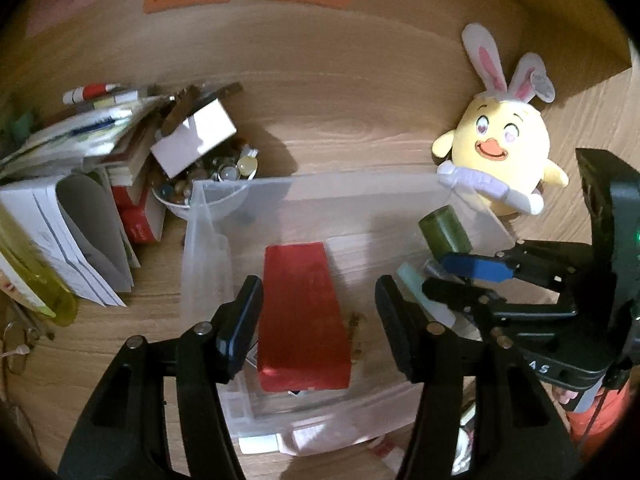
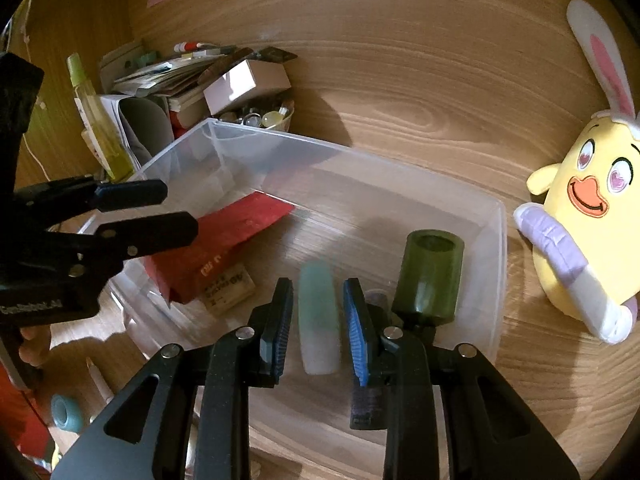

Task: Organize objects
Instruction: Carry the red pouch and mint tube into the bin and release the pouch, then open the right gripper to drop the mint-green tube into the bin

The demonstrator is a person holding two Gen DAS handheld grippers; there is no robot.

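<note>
Between the right tongs (image 2: 316, 320) lies the pale green tube (image 2: 318, 320), untouched

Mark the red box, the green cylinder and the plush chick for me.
red box (image 1: 302, 312), left wrist view, top face.
green cylinder (image 2: 430, 280), right wrist view, side wall.
plush chick (image 1: 502, 148), left wrist view, face.
</note>
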